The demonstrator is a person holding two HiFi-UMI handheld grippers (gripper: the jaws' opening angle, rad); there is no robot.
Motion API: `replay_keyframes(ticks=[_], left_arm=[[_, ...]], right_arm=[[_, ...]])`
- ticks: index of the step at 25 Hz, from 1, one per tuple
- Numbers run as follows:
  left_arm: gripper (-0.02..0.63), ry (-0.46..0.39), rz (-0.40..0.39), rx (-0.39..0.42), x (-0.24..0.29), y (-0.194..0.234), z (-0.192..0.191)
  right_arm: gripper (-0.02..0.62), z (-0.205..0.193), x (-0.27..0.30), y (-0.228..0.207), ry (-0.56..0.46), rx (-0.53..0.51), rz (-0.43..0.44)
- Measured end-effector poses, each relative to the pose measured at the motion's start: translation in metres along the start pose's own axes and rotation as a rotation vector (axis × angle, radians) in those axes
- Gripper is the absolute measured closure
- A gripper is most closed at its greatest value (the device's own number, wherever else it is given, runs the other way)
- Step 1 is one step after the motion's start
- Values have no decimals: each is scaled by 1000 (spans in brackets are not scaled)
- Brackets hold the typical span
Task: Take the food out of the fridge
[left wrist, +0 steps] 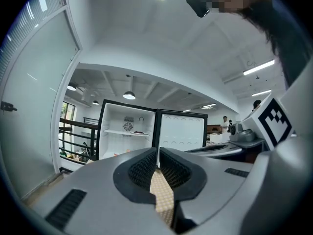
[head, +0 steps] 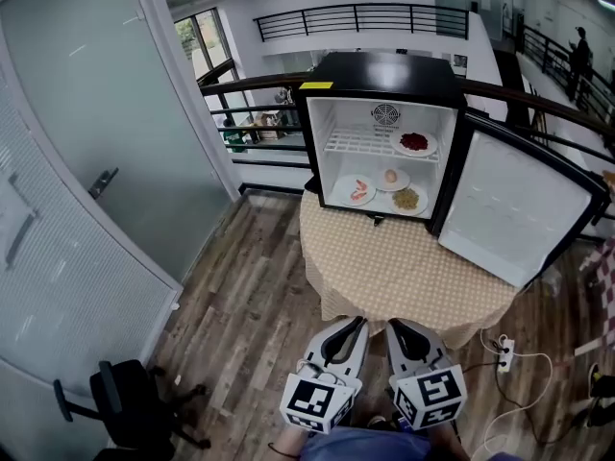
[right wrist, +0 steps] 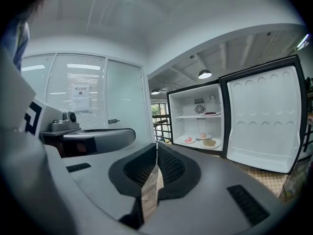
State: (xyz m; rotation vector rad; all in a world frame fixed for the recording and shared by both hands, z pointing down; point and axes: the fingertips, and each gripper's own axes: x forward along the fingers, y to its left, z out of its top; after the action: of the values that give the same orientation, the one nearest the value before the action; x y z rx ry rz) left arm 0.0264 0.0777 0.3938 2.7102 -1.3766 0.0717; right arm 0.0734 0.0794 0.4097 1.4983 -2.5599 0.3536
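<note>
The jaws of the left gripper (left wrist: 157,156) were found pressed fully together, with nothing held between them. The jaws of the right gripper (right wrist: 156,153) were likewise found closed and empty. In the head view both grippers were seen side by side at the near edge of the round tabletop (head: 404,267), well apart from the fridge (head: 384,70) and pointed towards it.

The tabletop, covered by a checked cloth, was seen to carry no food in front of the fridge. The door (head: 514,209) was found swung wide open to the right, so that step is judged done.

Four plates were counted inside. A plate of red food (head: 414,143) was noted on the wire shelf (head: 356,142), at its right side. On the fridge floor below, a plate of pink food (head: 357,191) was noted at the left, a plate with a small pale item (head: 391,178) behind the middle, and a plate of yellowish food (head: 407,199) at the right.

No plate is judged to have been taken out. The removal of all the food is therefore judged to be left, beginning with an approach across the tabletop and an opening of the jaws.
</note>
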Motion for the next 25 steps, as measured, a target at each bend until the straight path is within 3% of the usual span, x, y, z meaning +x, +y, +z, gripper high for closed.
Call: replay_keyframes(ticks=[12, 25], left_arm=[[586, -20, -92, -16, 69, 98, 24], [586, 3, -214, -2, 99, 176, 26]], right_arm=[[572, 36, 104, -17, 8, 11, -85], [572, 45, 187, -10, 5, 69, -186]])
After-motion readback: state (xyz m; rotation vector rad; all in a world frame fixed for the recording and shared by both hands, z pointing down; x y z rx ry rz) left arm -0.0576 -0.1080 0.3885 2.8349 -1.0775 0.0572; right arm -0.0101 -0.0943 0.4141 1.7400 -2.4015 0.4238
